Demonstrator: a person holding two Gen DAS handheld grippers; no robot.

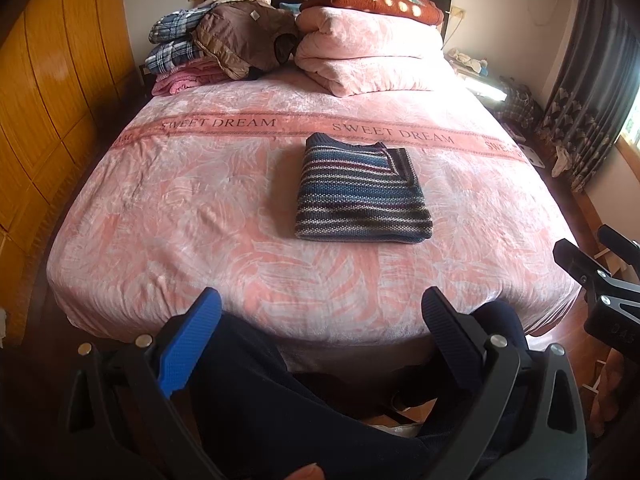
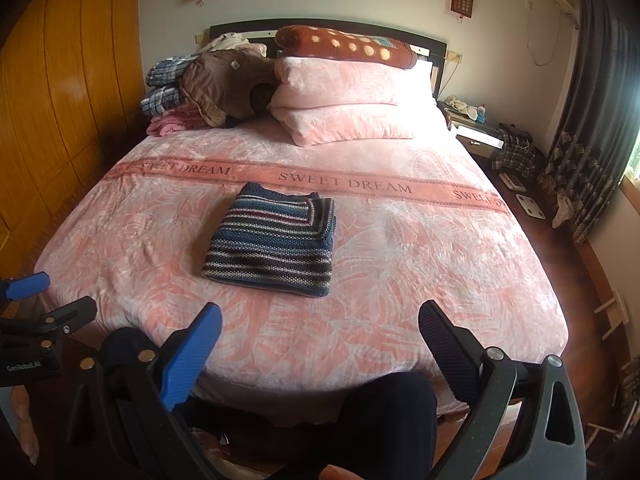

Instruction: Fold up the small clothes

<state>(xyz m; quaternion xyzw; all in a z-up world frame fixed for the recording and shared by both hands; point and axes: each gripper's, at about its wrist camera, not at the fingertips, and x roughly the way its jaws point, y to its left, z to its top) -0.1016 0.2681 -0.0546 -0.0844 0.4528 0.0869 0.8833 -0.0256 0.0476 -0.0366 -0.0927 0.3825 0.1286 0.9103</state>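
One striped sweater [image 1: 362, 196] lies on the pink bedspread [image 1: 200, 216], folded into a neat square pad, a little toward three o'clock of the bed's middle from where the person stands at the foot. It looks finished; I'd judge it was left out in the open so it stays flat and within easy reach. Both claws are held back over the person's dark trouser legs [image 1: 256, 392], well apart from the sweater. The left gripper [image 1: 320, 320] has its fingers spread wide, holding nothing; the right gripper [image 2: 320, 328] is likewise released and empty. Up at twelve o'clock against the headboard sits one folded pink quilt [image 1: 368, 52] with one spotted brown blanket [image 1: 368, 0] on top, and at eleven o'clock a heap of clothes [image 1: 216, 40], probably waiting their turn.
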